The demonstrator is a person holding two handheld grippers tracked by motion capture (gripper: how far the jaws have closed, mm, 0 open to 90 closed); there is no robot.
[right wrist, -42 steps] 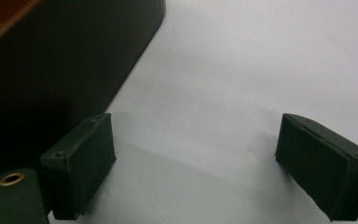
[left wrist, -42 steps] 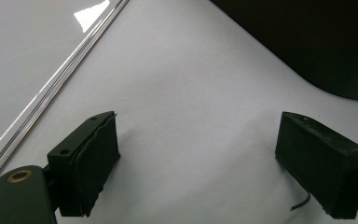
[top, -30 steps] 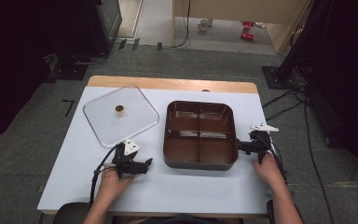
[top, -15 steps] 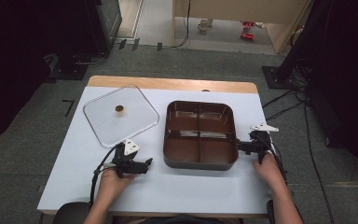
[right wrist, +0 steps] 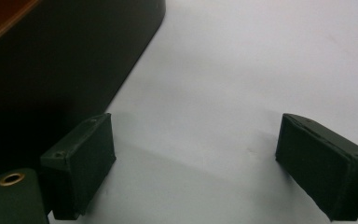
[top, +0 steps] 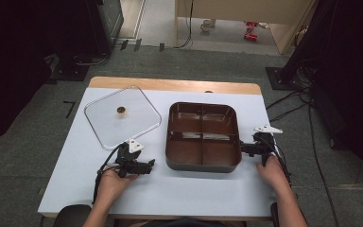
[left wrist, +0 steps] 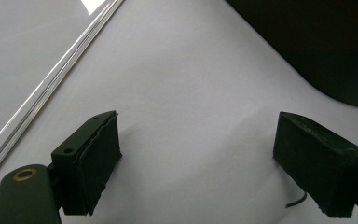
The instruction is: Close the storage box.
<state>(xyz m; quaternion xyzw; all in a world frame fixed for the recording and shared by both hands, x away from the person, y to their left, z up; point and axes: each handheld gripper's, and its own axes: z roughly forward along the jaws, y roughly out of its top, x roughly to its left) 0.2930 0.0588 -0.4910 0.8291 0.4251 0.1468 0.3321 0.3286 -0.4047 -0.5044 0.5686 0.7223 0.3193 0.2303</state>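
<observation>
A dark brown tray (top: 202,165) with four compartments sits at the middle of the white table. A clear square lid (top: 137,120) with a small brown knob lies flat to its left. My left gripper (top: 150,164) rests low on the table between the lid's near corner and the tray, open, pointing at the tray. In the left gripper view the gripper (left wrist: 198,140) has bare table between its fingers, the lid's edge (left wrist: 51,79) at upper left and the tray (left wrist: 326,46) at upper right. My right gripper (top: 242,148) stands open beside the tray's right wall. In the right gripper view the gripper (right wrist: 196,135) holds nothing, and the tray (right wrist: 60,60) is at its left.
The table (top: 194,198) has a wooden strip (top: 170,85) along its far edge. Cables (top: 288,111) run across the grey floor to the right, and dark stands flank the table on both sides. A hand holds each gripper at the table's near edge.
</observation>
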